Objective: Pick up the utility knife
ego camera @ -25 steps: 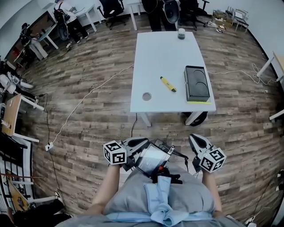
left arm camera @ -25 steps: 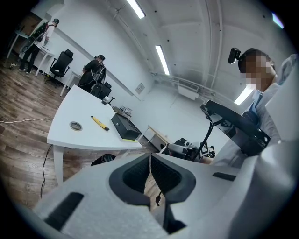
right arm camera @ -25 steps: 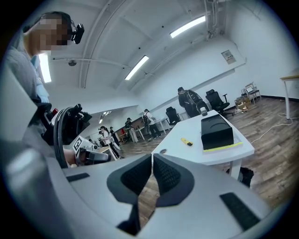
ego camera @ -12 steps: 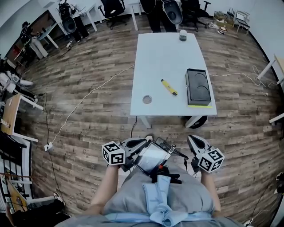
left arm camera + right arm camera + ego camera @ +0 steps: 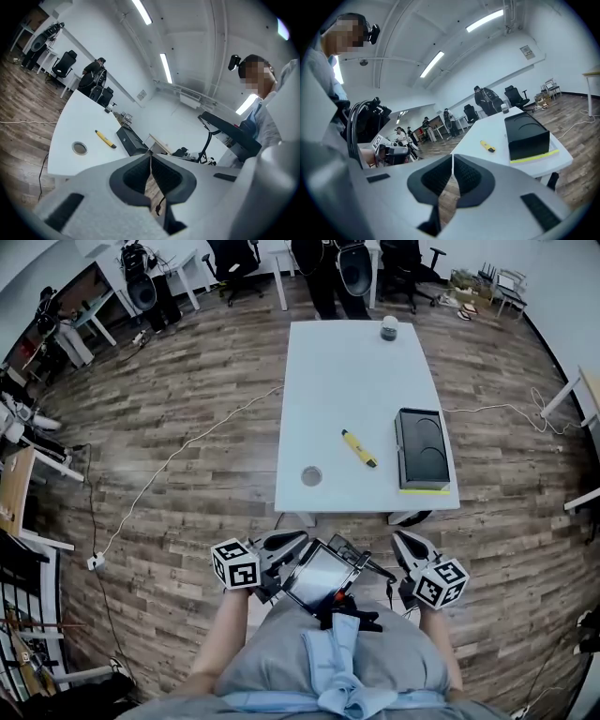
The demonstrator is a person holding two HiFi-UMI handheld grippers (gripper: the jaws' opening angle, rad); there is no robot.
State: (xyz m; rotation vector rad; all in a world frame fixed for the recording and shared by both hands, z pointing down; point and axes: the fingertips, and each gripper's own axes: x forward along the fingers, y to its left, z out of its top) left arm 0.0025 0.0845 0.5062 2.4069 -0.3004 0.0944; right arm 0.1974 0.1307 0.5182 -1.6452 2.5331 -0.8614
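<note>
On the white table [image 5: 347, 381]: the yellow utility knife [image 5: 358, 448] lies flat near the middle. Nothing touches it.
Black box [image 5: 422, 448]: it sits to the right of the utility knife, by the table's right edge. The two do not touch. A yellow strip runs along the side of the box nearest the person.
Round ring [image 5: 311, 475]: it is set in the table top, left of the utility knife and closer to the person.
Small cup [image 5: 389, 329]: it stands at the far end of the table.
Left gripper [image 5: 300, 539]: it is held low in front of the person's body, off the table and well apart from the utility knife. Its jaws are pressed together with nothing between them.
Right gripper [image 5: 402, 537]: it is also low and off the table, on the side of the black box. Its jaws are pressed together and hold nothing.
Dark screen [image 5: 321, 576]: it hangs at the person's front, between the two grippers.
Floor: brown wood planks, with a white cable [image 5: 187, 442] lying across them.
</note>
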